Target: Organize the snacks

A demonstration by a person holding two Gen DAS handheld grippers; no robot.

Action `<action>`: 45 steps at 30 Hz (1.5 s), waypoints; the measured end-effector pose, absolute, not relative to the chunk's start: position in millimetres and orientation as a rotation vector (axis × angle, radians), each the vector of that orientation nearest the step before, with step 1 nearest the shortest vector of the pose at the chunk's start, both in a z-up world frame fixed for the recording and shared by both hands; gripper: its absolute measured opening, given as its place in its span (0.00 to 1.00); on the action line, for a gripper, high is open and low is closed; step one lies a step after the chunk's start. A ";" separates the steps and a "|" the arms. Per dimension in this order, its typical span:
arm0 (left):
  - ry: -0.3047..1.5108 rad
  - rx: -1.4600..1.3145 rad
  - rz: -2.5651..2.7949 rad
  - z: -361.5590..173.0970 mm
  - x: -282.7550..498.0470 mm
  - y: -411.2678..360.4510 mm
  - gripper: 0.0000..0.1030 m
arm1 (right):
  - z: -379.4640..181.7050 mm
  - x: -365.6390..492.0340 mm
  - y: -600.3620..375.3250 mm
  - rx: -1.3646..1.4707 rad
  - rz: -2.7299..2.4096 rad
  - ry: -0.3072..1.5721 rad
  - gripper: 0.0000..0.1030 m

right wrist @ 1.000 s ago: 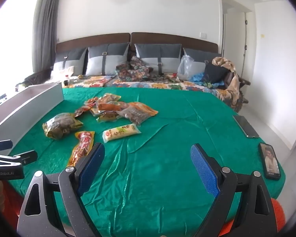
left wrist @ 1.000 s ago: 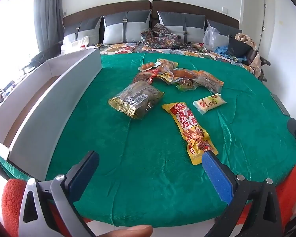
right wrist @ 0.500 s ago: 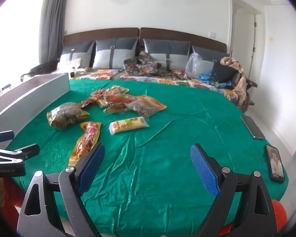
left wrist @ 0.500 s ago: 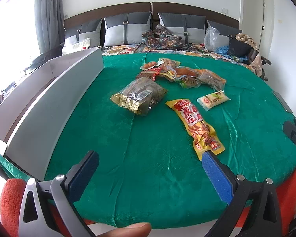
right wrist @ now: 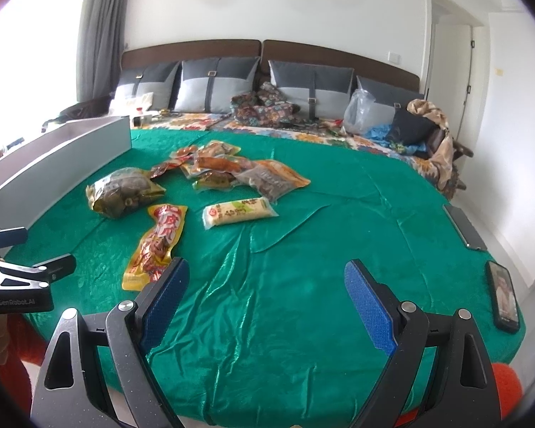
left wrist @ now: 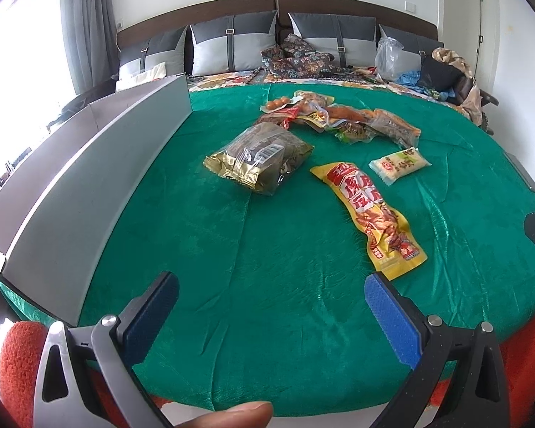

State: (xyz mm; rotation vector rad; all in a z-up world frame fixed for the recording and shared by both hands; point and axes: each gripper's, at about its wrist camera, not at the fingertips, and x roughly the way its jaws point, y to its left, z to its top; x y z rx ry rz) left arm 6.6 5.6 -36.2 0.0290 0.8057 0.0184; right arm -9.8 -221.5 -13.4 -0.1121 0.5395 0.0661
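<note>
From the left wrist, the left gripper (left wrist: 267, 305) hangs spread wide and empty over the green cloth (left wrist: 253, 249); the yellow snack packet (left wrist: 369, 214) lies ahead beside its right finger. From the right wrist, the right gripper (right wrist: 264, 292) gapes empty, that packet (right wrist: 157, 242) just beyond its left finger.

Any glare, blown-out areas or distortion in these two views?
Left wrist view: window side at left is blown out white; fisheye bends the box wall; glare on the gold snack bag. Right wrist view: top-left corner overexposed; green cloth shows sheen; both sharp.
</note>
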 end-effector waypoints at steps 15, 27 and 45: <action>0.807 0.017 0.020 -39.7 12.3 8.5 1.00 | -16.4 -6.6 -221.5 -0.115 0.067 0.547 0.88; 0.777 0.021 0.029 -34.5 7.4 11.0 1.00 | -16.2 -7.5 -221.8 -0.115 0.067 0.531 0.88; 0.934 0.017 0.115 -74.6 39.5 32.6 1.00 | -45.5 74.5 -185.9 0.017 0.313 0.847 0.88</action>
